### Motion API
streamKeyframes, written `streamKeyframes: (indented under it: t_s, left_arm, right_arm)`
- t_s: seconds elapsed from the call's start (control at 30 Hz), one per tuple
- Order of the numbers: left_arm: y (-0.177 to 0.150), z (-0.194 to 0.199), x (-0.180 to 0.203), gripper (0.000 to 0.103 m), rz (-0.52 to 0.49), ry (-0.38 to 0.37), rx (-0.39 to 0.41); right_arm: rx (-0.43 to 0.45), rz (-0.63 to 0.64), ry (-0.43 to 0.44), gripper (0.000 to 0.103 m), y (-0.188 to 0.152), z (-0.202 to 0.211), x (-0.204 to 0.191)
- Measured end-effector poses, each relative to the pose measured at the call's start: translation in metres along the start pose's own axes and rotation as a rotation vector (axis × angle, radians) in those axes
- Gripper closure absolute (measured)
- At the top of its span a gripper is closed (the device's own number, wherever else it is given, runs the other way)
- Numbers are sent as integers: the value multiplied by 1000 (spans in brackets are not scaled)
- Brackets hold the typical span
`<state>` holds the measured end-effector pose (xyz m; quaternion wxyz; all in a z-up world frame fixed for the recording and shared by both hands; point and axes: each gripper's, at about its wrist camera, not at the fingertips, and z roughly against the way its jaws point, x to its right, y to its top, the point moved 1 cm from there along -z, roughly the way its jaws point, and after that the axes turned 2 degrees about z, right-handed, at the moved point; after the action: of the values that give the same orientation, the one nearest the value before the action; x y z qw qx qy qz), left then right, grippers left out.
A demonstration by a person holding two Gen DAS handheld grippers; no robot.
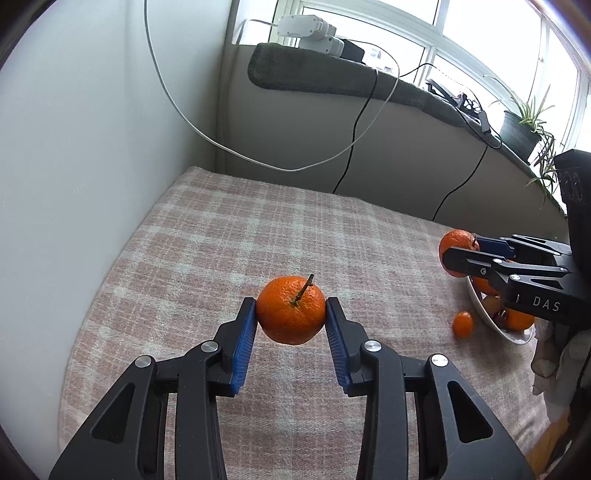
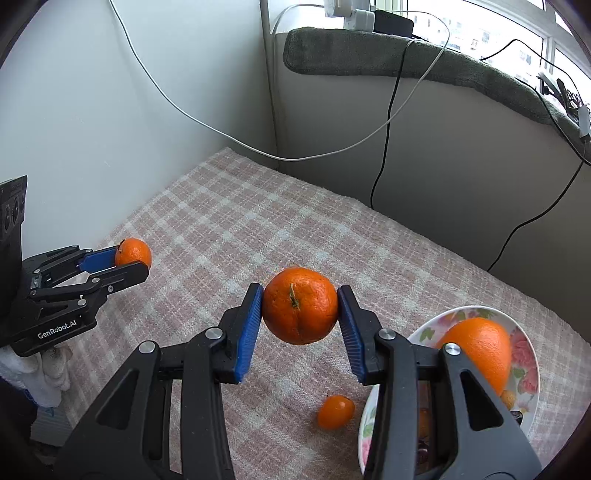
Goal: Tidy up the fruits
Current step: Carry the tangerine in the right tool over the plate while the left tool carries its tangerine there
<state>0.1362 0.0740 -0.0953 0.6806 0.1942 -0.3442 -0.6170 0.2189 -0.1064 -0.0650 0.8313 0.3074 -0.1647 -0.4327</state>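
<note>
Now both tongs — left (image 1: 291, 314), right (image 2: 300, 308) — grip a tangerine each.

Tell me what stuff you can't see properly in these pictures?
- Plate: right wrist view, its near part is hidden behind the right tool.
- Small fruits on the plate: both views, too covered to name.
- Big orange: right wrist view, partly hidden by that tool.
- Windowsill gadgets: both views, too small.

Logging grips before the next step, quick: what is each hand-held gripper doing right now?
Left hand-held gripper: closed on a stemmed mandarin.
Right hand-held gripper: closed on a larger mandarin.
</note>
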Motion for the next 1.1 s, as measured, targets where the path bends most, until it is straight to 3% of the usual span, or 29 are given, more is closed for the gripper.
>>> streamKeyframes:
  t_s: [0.47,1.1]
  left_arm:
    - [0,-2,69,67,-87,-102,3]
    - [-1,-23,159,67,-195,-217,-39]
  right_arm:
    - [63,-73,-57,60,-29,58,56]
    - [85,-211,-137,60,-68,93,138]
